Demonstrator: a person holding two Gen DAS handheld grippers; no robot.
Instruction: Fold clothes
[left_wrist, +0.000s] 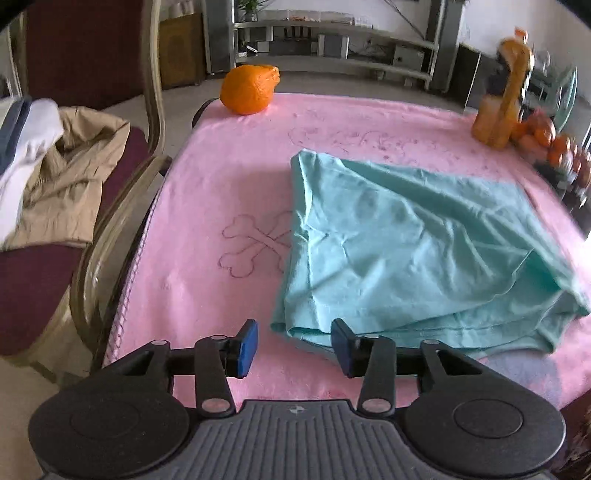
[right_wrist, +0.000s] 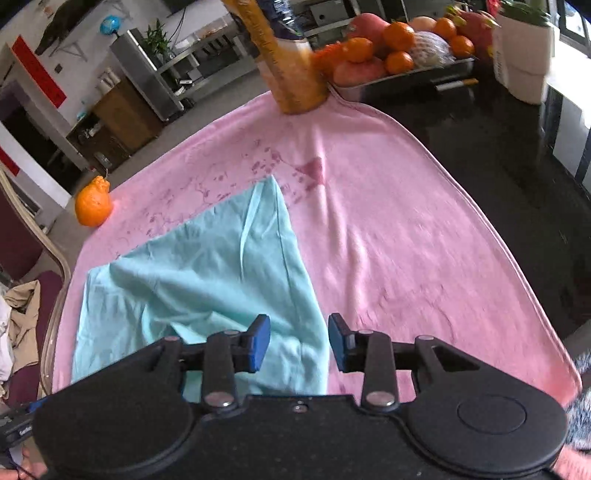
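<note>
A light teal cotton garment (left_wrist: 413, 251) lies loosely doubled and wrinkled on the pink blanket (left_wrist: 207, 206) covering the table. The left hand-held gripper (left_wrist: 294, 347) and right hand-held gripper (right_wrist: 299, 341) hover released, empty, near its edges, seemingly placed for grasping.

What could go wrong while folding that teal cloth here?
Both hand-held grippers, left and right, are open, holding nothing, so a pinch may catch the pink blanket along with the teal garment. Dragging the blanket could roll the loose orange off the edge or tip the tall orange bottle.
</note>
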